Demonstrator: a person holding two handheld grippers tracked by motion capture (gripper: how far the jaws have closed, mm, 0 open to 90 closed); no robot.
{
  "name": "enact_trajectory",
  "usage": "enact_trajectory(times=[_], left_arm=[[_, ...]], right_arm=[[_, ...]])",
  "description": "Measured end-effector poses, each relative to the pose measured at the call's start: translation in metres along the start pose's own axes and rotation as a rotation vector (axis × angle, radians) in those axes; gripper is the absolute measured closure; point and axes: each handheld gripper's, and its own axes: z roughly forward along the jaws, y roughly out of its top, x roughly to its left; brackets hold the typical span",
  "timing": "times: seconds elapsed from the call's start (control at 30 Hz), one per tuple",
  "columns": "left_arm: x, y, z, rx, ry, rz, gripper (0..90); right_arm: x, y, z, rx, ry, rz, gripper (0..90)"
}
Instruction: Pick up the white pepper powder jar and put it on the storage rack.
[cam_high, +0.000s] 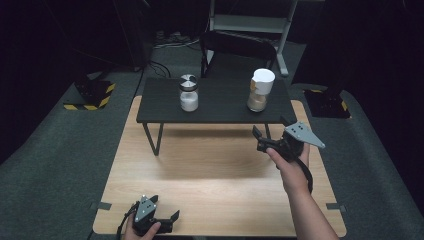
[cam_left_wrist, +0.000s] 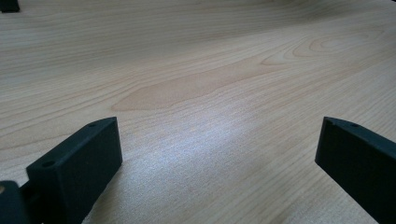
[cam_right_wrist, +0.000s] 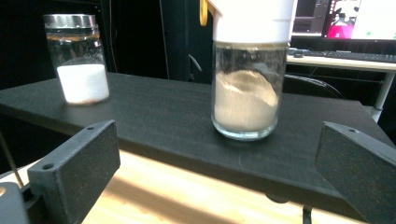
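Nearest the person, the left gripper (cam_high: 165, 216) rested low on the wooden table (cam_high: 210, 175), jaws spread wide and empty. Farther on, the right gripper (cam_high: 270, 131) hovered, jaws apart, facing the white-capped jar (cam_high: 261, 90) on the black shelf (cam_high: 220, 105). Leftward stood a metal-lidded jar (cam_high: 188, 93).

Black chair (cam_high: 237, 47) behind dark shelf (cam_high: 215, 107); monitor (cam_right_wrist: 359, 13), perhaps keyboard, on far desk.
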Motion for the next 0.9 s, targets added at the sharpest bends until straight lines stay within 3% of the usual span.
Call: enact_trajectory(times=[0.63,0.9], left_arm=[[-0.001,-0.001,0.0,-0.004,0.001,0.012,0.9],[-0.002,-0.002,0.0,-0.007,0.002,0.017,0.9]], right_arm=[[-0.001,-0.046,-0.046,-0.009,0.018,0.01,0.4],[-0.001,-0.063,-0.06,0.028,0.01,-0.004,0.4]])
